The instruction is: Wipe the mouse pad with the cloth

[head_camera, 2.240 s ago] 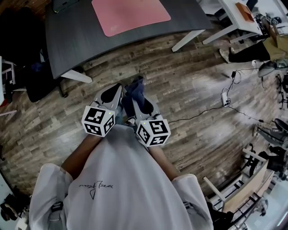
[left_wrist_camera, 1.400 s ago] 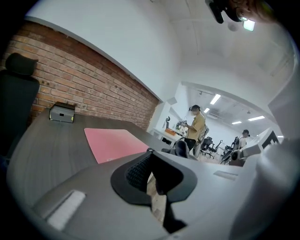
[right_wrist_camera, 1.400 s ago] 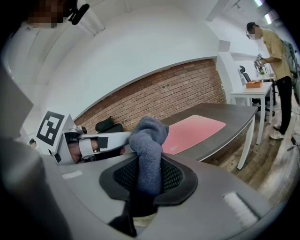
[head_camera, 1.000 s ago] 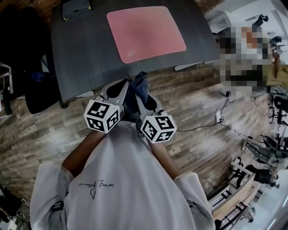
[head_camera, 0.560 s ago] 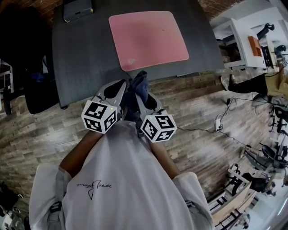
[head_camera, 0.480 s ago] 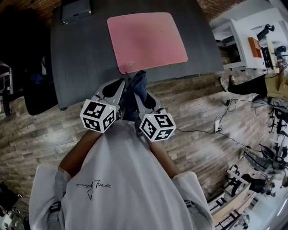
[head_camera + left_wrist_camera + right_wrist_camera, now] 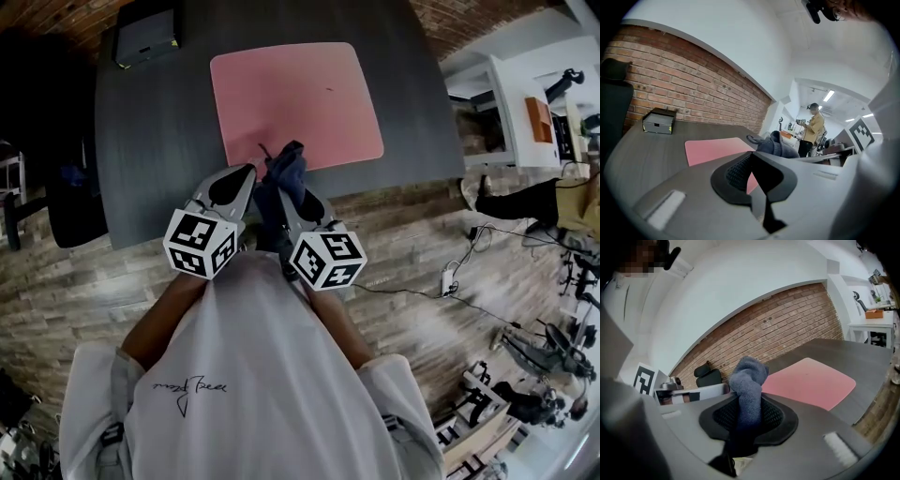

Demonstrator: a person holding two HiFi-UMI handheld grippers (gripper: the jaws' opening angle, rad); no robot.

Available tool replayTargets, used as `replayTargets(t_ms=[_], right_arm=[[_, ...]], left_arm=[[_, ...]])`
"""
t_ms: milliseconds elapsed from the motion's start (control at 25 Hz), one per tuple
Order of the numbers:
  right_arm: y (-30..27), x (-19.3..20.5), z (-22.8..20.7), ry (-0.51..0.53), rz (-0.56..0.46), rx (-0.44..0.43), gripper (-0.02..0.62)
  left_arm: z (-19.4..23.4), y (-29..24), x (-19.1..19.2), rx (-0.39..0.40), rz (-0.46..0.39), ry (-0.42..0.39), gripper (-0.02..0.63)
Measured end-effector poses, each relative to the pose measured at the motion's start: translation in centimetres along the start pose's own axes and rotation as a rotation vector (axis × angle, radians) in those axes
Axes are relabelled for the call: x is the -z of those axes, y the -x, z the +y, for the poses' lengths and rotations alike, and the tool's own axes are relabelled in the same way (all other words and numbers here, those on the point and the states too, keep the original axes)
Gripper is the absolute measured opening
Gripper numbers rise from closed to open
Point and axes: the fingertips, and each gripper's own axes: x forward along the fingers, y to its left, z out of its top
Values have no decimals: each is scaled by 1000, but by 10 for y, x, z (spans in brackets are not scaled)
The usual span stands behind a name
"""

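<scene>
A person's right gripper (image 7: 289,190) clamps a blue-grey cloth (image 7: 285,167) above the near edge of the pink mouse pad (image 7: 295,101) on a dark desk (image 7: 150,141), while the left gripper (image 7: 232,186), jaws together and empty, hovers just beside it.

One pink mouse pad (image 7: 295,103) lies on the one dark worktop (image 7: 150,141), and one small dark box (image 7: 145,42) sits at its far corner. There is one blue-grey cloth (image 7: 284,173). The grippers number two, the left gripper (image 7: 239,178) and the right gripper (image 7: 292,192), each with one marker cube (image 7: 200,244), so two cubes. One black office chair (image 7: 56,187) stands beside the worktop. Besides the wearer, one person (image 7: 813,129) stands far off.
</scene>
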Motion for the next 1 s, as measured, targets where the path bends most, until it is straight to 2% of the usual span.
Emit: replayTargets(t_ms=[240,480,800,1000], right_arm=[[-19,-34,-37,10,26,-43,92],[-40,-54,-67,29,72,-96,94],[-60,-67,-115,138,162,-54,80],[-71,-66,-130,157,205,-58,77]], left_arm=[[-1,-44,-18,-43,-2,2,14],[6,-77,-28,-104,-28,43,12],[4,-107,-25,-176,-29,72,14],[9,-116,-17,-221,-7,109,14]])
